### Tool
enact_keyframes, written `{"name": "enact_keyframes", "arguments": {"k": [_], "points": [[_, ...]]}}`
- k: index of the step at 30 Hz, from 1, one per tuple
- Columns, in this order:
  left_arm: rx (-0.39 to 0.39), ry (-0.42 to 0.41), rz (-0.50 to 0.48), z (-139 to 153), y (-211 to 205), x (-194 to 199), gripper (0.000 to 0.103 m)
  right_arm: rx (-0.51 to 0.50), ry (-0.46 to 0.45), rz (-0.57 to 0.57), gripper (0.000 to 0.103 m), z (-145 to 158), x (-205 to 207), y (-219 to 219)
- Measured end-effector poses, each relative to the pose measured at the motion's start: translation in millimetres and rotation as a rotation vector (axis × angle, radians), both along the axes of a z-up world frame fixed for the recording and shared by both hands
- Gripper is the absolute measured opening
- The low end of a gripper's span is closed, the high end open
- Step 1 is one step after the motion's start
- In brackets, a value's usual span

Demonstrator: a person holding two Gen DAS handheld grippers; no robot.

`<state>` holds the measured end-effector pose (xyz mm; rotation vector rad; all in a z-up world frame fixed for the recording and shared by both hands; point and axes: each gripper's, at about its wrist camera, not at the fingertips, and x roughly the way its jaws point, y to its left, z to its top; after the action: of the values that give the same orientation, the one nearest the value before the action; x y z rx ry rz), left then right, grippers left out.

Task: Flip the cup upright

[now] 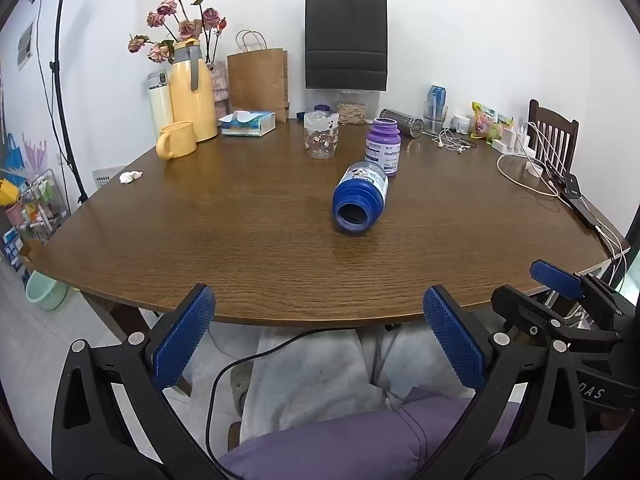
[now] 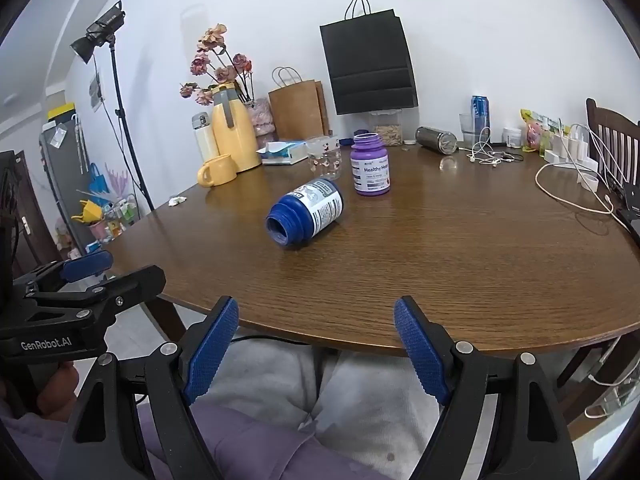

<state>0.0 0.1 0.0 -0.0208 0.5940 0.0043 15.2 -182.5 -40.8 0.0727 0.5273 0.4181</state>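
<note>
1. Wood table (image 1: 240,240) is cluttered at the back.
2. Cup (image 1: 360,200) is lying sideways ahead of both grippers, mouth facing them.
3. Left gripper (image 1: 320,336) and right gripper (image 2: 316,344) are held apart, empty.
4. Body should probably be pinched mid-label, then tipped up.

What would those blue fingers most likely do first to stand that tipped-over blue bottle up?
Probably reach one gripper forward toward the blue bottle. It lies on its side on the table, open mouth facing the camera, while both the right gripper and the left gripper hang open and empty, short of the table's edge.
</note>
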Motion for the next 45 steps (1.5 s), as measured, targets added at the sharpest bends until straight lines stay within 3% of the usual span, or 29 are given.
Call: {"name": "enact_keyframes", "arguments": {"k": [45], "points": [[0.001, 0.008, 0.001, -4.1, -0.5, 2.3, 0.103, 0.000, -0.007, -0.005, 0.084, 1.5, 1.8, -1.5]]}}
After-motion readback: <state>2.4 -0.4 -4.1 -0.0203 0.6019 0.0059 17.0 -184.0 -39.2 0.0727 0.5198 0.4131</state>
